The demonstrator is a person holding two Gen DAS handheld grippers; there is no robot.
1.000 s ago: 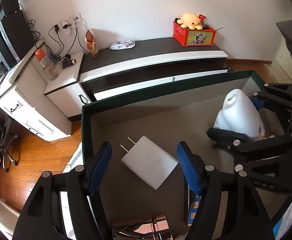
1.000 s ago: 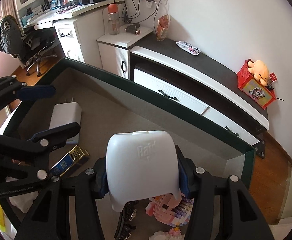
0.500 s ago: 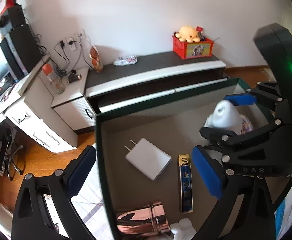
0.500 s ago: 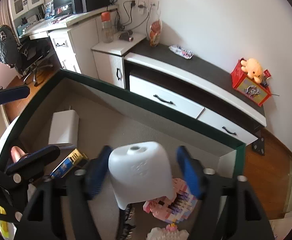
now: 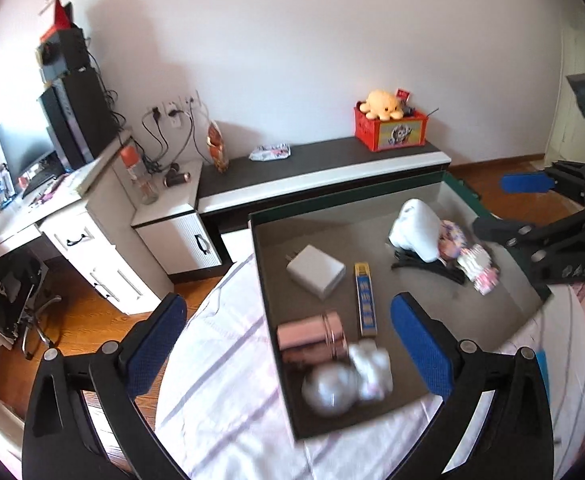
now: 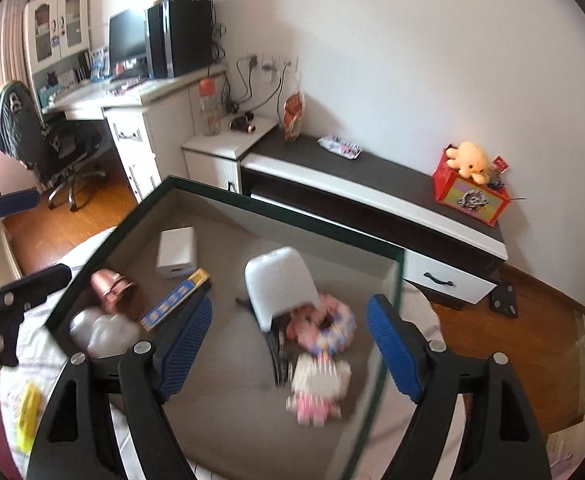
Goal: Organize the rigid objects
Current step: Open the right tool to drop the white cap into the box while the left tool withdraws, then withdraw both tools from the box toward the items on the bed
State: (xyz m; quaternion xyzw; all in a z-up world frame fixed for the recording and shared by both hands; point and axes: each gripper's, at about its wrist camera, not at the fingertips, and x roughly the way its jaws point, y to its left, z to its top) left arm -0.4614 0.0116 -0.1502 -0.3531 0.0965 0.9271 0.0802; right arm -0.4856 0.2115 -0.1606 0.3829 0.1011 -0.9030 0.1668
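The rigid objects lie gathered in a shallow green-rimmed tray (image 5: pixel 258 264) that rests on a bed with a striped sheet (image 5: pixel 220 376). Toward the tray's far right corner a white plastic casing (image 6: pixel 278 284) leans on a pastel block ring (image 6: pixel 334 326), with a black hair clip (image 6: pixel 278 354) and a pink-and-white block figure (image 6: pixel 318 384) just beside it. Near the far left corner lies a white charger (image 5: pixel 314 270), and a blue-and-gold box (image 5: pixel 365 300) sits between it and the casing. Along the near left edge are a pink metallic cylinder (image 5: pixel 310 338), a round silvery thing (image 5: pixel 326 392) and a white lumpy piece (image 5: pixel 372 362).

Both the left tongs (image 5: pixel 288 344) and the right tongs (image 6: pixel 290 340) are spread wide with nothing between them, held above the tray. By my judgement the sorting is nearly done. One yellow item (image 6: pixel 28 416) lies outside on the sheet by the near left corner and may be left to collect.

Blur smears the silvery thing and the block figure, so their shapes are uncertain. The right tongs' arms cover the tray's near edge, and the box's print is unreadable.
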